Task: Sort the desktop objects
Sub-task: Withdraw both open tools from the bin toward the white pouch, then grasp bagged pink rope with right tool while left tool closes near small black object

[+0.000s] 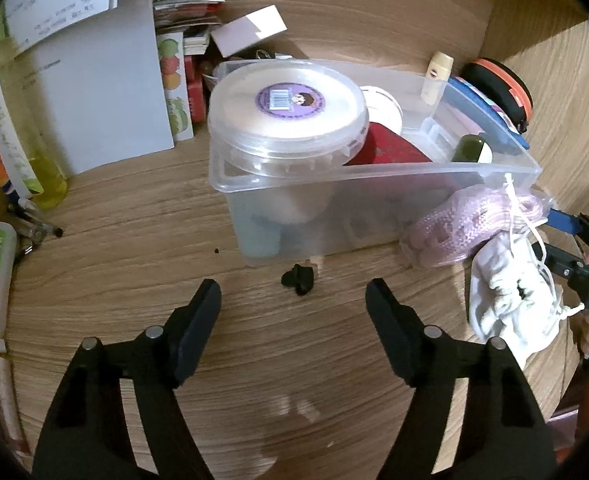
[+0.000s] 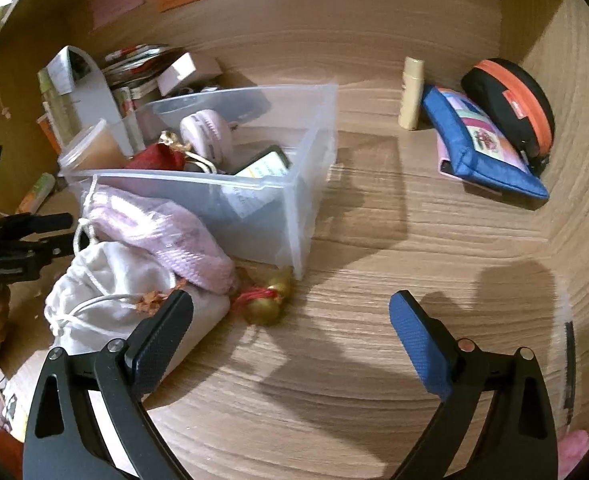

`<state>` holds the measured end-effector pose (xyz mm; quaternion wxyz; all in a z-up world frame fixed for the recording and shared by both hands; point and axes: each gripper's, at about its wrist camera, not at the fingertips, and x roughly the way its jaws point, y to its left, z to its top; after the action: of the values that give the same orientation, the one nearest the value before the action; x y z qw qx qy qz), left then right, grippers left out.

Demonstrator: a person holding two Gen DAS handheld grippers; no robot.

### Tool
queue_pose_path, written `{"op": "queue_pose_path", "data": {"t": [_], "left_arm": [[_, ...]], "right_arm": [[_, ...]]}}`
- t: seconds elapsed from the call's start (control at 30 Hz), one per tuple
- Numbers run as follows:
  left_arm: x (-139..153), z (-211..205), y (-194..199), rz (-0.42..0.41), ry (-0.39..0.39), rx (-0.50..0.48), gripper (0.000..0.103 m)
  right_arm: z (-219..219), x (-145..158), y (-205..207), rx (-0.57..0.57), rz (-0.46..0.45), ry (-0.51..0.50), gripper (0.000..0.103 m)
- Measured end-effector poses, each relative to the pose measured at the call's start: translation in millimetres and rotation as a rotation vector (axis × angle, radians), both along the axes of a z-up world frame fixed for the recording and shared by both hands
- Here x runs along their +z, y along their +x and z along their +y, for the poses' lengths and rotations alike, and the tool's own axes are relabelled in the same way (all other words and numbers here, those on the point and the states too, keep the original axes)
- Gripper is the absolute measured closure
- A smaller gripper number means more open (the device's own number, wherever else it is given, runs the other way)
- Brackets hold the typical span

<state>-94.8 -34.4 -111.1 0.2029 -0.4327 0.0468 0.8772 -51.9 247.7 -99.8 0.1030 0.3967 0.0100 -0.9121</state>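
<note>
The clear plastic storage box [image 1: 374, 200] sits on the light brown wooden worktop [image 1: 254, 360], and everything here is told from that box. Inside it lie a round see-through tub with a purple sticker on its lid [image 1: 286, 108], a dark red cloth pouch [image 2: 158, 158] and a small round pink case [image 2: 202, 132].

Just in front of the box, a small black lumpy piece [image 1: 297, 277] lies on the worktop. The left gripper [image 1: 294, 304] hangs over the worktop in front of the box, and its 2 black fingers [image 1: 198, 328] stand apart with nothing between them. The black piece lies just past the tips.

At the box's near right corner, a soft pink knitted pouch [image 2: 162, 236] leans on the box wall. A white cloth bag with a drawstring [image 2: 106, 292] lies touching the pink pouch, and a shiny gold bell on a red cord [image 2: 268, 304] sits by the box corner.

The right gripper [image 2: 290, 320] is in front of the box too. Its 2 blue-padded fingers [image 2: 418, 344] are wide apart and hold nothing. One finger is over the white bag.

Far to the right of the box, a blue zip pouch [image 2: 482, 156] and a round black case with an orange zip [image 2: 510, 104] rest by the wall.
</note>
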Motion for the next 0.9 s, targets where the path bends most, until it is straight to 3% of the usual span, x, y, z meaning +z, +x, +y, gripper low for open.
{"op": "queue_pose_path", "data": {"t": [0.13, 0.23, 0.43, 0.63, 0.9], "left_arm": [[-1.4, 1.4, -0.4, -0.017, 0.013, -0.006, 0.037], [-3.1, 2.7, 0.2, -0.027, 0.010, -0.018, 0.047], [-5.1, 5.5, -0.5, -0.031, 0.004, -0.021, 0.054], [-6.8, 5.6, -2.0, -0.028, 0.015, -0.019, 0.055], [-7.2, 10.0, -7.3, -0.017, 0.006, -0.015, 0.055]], "right_arm": [[-6.7, 5.3, 4.8, 0.038, 0.024, 0.002, 0.024], [-12.5, 8.5, 6.6, 0.059, 0.040, 0.002, 0.030], [-25.7, 9.5, -1.0, 0.109, 0.035, -0.016, 0.045], [-37.8, 9.7, -9.5, 0.148, 0.031, -0.028, 0.053], [-58.5, 12.3, -11.7, 0.201, 0.053, -0.017, 0.055]]}}
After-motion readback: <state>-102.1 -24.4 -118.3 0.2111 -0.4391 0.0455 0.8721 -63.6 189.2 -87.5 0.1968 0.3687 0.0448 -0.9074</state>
